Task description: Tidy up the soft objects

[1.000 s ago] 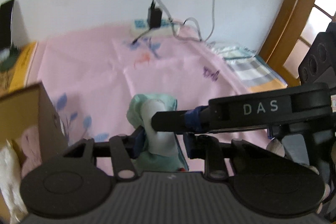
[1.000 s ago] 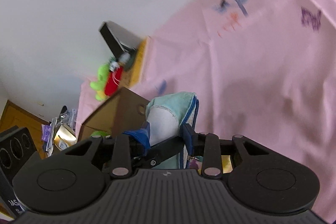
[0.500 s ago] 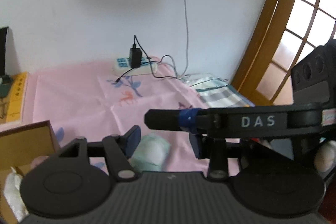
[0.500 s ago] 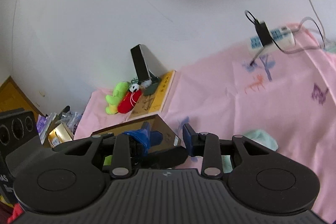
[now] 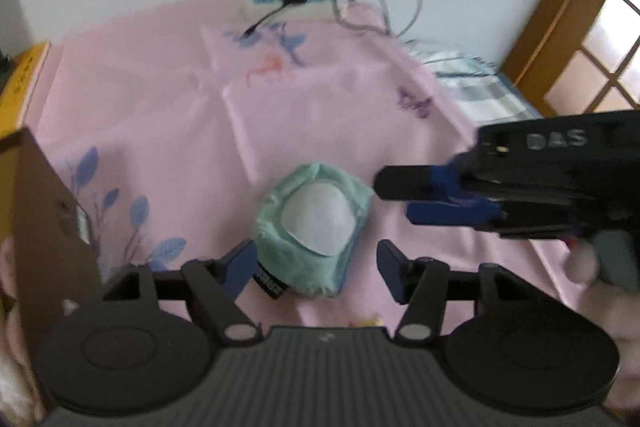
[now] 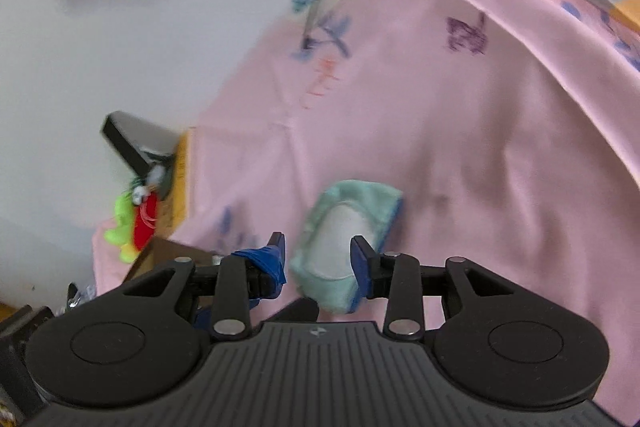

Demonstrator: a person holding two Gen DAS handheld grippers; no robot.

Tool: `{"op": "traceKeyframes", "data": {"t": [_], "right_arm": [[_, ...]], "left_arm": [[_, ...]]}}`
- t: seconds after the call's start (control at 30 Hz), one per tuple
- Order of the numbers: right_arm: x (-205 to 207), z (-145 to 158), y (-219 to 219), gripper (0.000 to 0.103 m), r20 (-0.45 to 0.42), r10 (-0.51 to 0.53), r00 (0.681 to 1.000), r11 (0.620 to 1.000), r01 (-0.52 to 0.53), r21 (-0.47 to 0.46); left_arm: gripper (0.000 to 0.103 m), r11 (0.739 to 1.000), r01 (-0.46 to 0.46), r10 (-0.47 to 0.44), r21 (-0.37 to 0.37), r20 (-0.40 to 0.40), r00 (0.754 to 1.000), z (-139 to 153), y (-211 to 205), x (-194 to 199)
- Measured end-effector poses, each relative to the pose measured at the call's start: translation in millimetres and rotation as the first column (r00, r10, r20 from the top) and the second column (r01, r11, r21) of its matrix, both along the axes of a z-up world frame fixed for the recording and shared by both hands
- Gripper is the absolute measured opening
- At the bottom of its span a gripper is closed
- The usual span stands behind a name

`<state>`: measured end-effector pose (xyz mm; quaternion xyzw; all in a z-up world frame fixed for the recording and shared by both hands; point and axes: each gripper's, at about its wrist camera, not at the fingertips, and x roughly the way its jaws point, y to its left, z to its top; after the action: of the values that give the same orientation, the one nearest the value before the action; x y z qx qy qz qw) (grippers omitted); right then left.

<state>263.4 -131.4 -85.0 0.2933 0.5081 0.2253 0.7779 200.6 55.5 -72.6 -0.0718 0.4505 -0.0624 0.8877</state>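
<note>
Mint pouch (image 5: 316, 223) on pink cloth (image 5: 328, 107)

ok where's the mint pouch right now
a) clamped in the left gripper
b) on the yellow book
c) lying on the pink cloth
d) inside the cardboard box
c: the mint pouch lies on the pink cloth, free between the left gripper's open jaws.
</note>
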Motion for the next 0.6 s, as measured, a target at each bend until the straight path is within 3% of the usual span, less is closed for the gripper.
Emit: {"op": "traceKeyframes", "data": {"t": [0.3, 0.6], "right_arm": [[27, -38, 10, 0.021, -0.103, 0.026, 0.994, 1.000, -0.026, 0.006], [38, -57, 18, 0.018, -0.151, 0.051, 0.987, 0.996, -0.039, 0.075]], "left_arm": [[0.058, 0.995, -0.103, 0.101, -0.008, -0.129, 0.987, -47, 3, 39], [0.017, 0.992, -0.103, 0.095, -0.071, -0.118, 0.989, -43, 0, 43]]}}
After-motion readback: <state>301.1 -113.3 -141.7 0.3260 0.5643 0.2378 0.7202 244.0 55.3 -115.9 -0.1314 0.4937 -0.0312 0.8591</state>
